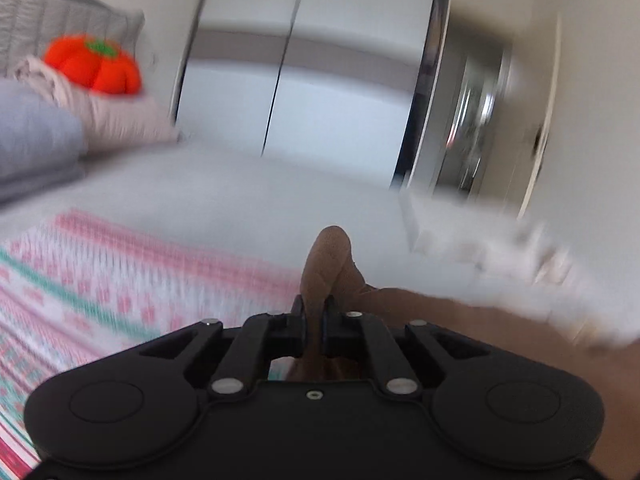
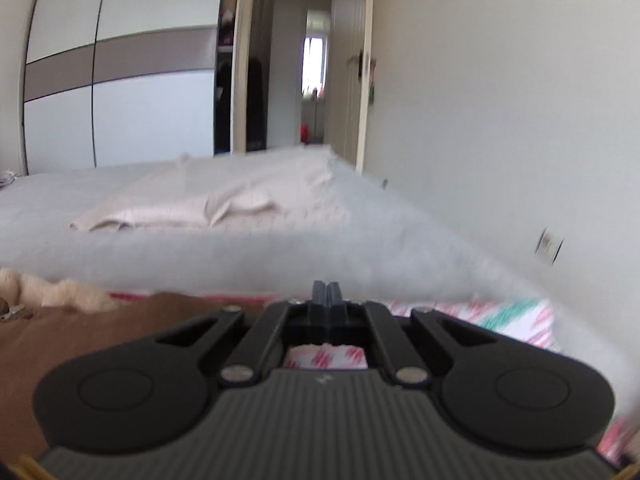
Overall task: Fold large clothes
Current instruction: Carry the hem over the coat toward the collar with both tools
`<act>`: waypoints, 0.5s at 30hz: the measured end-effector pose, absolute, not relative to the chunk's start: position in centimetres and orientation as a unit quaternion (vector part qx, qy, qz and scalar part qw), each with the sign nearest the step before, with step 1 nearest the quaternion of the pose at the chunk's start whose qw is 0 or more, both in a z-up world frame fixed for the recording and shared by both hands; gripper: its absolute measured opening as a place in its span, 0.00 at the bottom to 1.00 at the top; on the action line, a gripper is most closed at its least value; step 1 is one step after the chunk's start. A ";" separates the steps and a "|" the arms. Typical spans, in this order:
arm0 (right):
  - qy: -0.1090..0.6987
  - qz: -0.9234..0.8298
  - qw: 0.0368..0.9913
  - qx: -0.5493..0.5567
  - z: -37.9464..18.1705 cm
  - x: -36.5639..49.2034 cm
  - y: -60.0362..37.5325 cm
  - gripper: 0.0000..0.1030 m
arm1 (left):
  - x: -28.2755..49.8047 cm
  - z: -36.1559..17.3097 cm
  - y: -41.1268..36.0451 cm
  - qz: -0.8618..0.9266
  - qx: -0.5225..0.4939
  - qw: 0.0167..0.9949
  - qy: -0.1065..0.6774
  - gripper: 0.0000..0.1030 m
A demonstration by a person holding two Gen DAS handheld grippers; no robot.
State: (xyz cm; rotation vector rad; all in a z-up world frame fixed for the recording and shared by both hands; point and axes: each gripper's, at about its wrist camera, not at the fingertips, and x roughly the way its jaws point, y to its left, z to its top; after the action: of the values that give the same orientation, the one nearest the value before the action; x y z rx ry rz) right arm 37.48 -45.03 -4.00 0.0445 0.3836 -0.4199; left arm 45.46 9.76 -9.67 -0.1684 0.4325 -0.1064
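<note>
Brown garment (image 1: 326,264) was pinched in the left gripper (image 1: 315,312), trailing toward 3 o'clock; the right gripper (image 2: 326,292) sat closed, its catch unclear

Matt black plastic claws (image 1: 315,312) (image 2: 326,294) with shiny metal pins, the left pinching soft brown cloth (image 1: 326,256); lower left a woven patterned blanket (image 1: 100,280); glossy wardrobe (image 1: 304,60) above.

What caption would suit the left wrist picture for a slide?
Left tool shut on a bunch of brown cloth above a pink patterned blanket on the bed.
</note>
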 end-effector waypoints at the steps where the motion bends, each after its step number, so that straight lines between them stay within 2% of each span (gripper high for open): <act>1: 0.193 -0.195 0.961 0.029 -4.7 37.6 -45.1 0.00 | 46.3 -11.0 8.9 -0.041 -0.063 0.969 0.236 0.15; 5: 0.206 -0.172 0.963 0.004 -5.6 37.7 -43.9 0.04 | 48.0 -12.0 7.6 -0.002 -0.020 0.964 0.267 0.26; 7: 0.197 -0.164 0.967 0.003 -4.7 37.2 -43.4 0.22 | 47.8 -11.4 7.5 0.020 -0.005 0.965 0.260 0.30; 8: 0.192 -0.157 0.969 0.009 -3.9 36.7 -43.3 0.42 | 47.3 -10.8 7.8 0.030 -0.004 0.968 0.250 0.32; 9: 0.183 -0.148 0.972 0.016 -2.9 35.8 -43.2 0.55 | 46.6 -10.1 8.4 0.035 -0.013 0.971 0.236 0.33; 12: 0.171 -0.092 0.981 0.023 -1.0 34.0 -41.6 0.56 | 44.1 -7.4 9.0 0.010 -0.048 0.977 0.206 0.35; 15: 0.188 -0.046 0.981 -0.001 -0.6 35.2 -38.2 0.56 | 42.8 -5.2 6.0 -0.051 -0.044 0.977 0.202 0.42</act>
State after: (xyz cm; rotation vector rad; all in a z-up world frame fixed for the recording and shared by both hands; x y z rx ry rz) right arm 35.17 -38.15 -0.60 -0.0014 0.3781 -0.0930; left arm 42.79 6.00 -5.22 -0.0879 0.4064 -0.1023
